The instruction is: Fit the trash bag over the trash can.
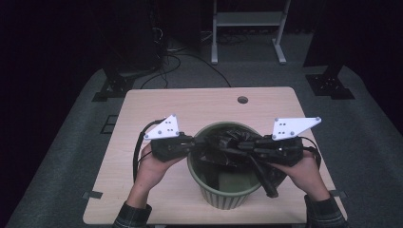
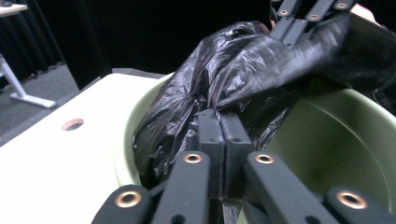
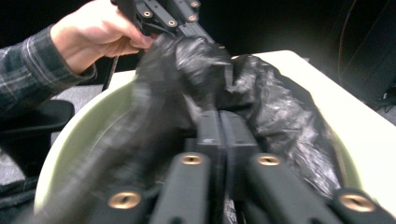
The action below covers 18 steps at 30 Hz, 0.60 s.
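Lining the green ribbed bin (image 1: 223, 192) on the wooden table (image 1: 142, 107) goes best if both pinches stay firm on the black bin bag (image 1: 223, 142) bunched over its mouth, drawing the plastic apart evenly toward opposite rims. The left gripper (image 1: 192, 142) and right gripper (image 1: 240, 145) face each other across the bin, level, jaws closed flat on the plastic.
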Each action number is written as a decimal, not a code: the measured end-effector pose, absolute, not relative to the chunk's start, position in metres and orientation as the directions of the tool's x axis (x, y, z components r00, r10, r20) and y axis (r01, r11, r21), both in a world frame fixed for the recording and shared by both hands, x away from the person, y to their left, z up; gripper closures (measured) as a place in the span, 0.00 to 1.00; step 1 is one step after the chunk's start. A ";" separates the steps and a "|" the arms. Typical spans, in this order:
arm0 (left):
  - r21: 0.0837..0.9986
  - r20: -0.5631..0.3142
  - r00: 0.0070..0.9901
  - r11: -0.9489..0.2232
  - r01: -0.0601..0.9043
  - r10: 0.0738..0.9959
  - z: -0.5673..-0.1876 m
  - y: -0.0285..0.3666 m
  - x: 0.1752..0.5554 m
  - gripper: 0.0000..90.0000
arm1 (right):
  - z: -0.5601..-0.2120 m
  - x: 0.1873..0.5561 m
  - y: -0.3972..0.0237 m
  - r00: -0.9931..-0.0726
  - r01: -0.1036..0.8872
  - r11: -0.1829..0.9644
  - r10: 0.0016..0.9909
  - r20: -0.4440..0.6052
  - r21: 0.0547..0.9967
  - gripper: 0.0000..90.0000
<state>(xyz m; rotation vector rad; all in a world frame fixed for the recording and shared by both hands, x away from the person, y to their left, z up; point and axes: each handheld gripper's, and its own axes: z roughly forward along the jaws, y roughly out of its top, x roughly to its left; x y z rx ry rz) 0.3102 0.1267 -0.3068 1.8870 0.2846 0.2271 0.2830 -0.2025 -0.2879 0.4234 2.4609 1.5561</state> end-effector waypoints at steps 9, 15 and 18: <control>0.947 -0.005 0.936 -0.299 0.117 0.351 -0.310 0.147 0.311 0.99 | -0.286 0.279 -0.244 -0.899 0.153 0.339 0.437 -0.012 0.928 0.79; 0.946 -0.009 0.929 -0.298 0.128 0.369 -0.312 0.152 0.312 0.99 | -0.293 0.270 -0.280 -0.867 0.189 0.309 0.498 0.010 0.932 0.74; 0.945 -0.011 0.928 -0.299 0.131 0.372 -0.312 0.152 0.312 0.99 | -0.299 0.265 -0.293 -0.857 0.204 0.306 0.514 0.019 0.930 0.71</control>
